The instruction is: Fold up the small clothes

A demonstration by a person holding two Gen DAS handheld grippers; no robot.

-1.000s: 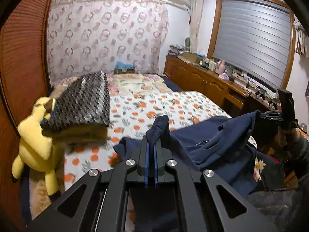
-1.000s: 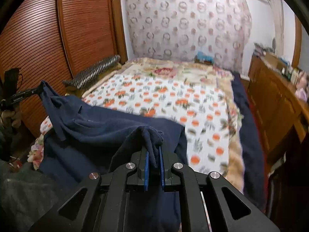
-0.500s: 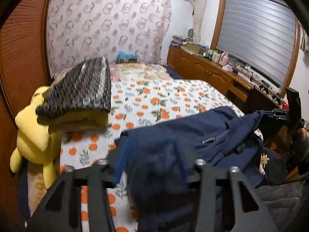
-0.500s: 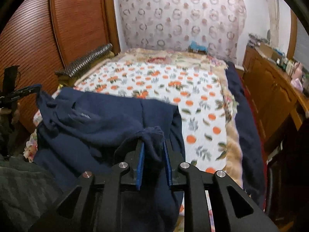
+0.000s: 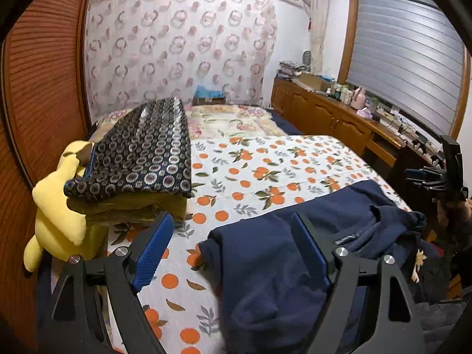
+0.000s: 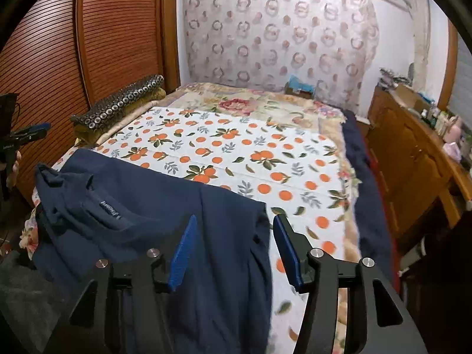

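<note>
Left wrist view: the left hand-held gripper stands released, its jaws having just been opening, and the navy shirt lies slack under them with only its near corner between the blue pads, nothing pinched. From the right wrist view the right hand-held gripper is likewise let go, jaws just opened, and the shirt's hem edge lies loose between its pads. The shirt is spread on the near end of the bed, collar and label toward the left side, one sleeve bunched at the bed's left corner.

The lay-out step looks finished, so the first fold is likely next. That calls for smoothing the bunched sleeve, then pinching one side edge at two points and carrying it across the body.

The shirt's near part hangs toward the bed's front edge, so a pull that way could drag it off. Beyond the shirt the orange-print sheet is bare, giving wide room. On the left, a stack of folded blankets and a yellow plush toy sit close by; a wooden cabinet flanks the right.
</note>
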